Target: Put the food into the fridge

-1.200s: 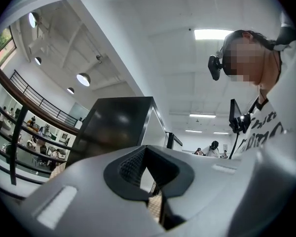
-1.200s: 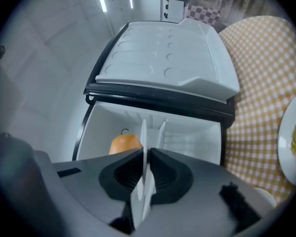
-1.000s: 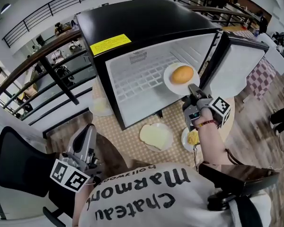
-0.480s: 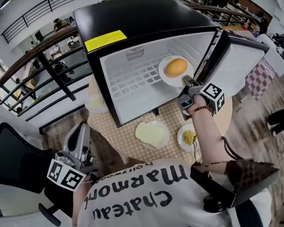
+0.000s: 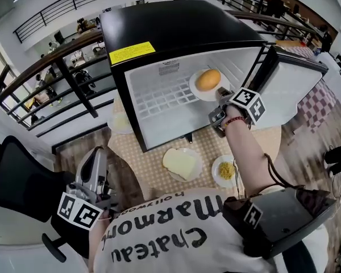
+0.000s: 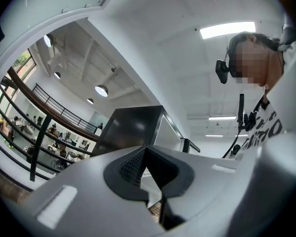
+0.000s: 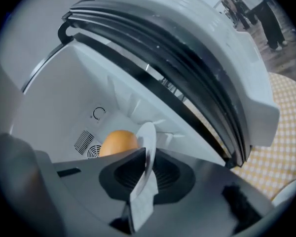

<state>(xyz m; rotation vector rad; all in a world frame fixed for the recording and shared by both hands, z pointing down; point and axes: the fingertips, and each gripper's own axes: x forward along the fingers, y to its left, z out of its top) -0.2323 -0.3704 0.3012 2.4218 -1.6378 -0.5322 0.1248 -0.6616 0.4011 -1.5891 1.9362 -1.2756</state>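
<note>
At the upper middle of the head view, the right tool [image 5: 221, 95] is clamped on the rim of a round white plate [image 5: 200, 90] that carries a rounded orange-brown piece of food [image 5: 208, 79], held against the white interior of the black box-shaped fridge [image 5: 170, 21], whose door [image 5: 290, 87] stands open to the right. In the right gripper view the right tool [image 7: 145, 174] has its jaws pressed on the plate's thin edge [image 7: 147, 139], with the food [image 7: 119, 143] just behind, before the vented back wall. Lower in the head view, on the checked beige tabletop [image 5: 153, 164], sit a white plate with a pale flat slice [image 5: 182, 164] and a small plate of yellow food [image 5: 226, 170]. At the lower left the left tool [image 5: 95, 159] is closed on nothing, its jaws [image 6: 149, 177] together.
</note>
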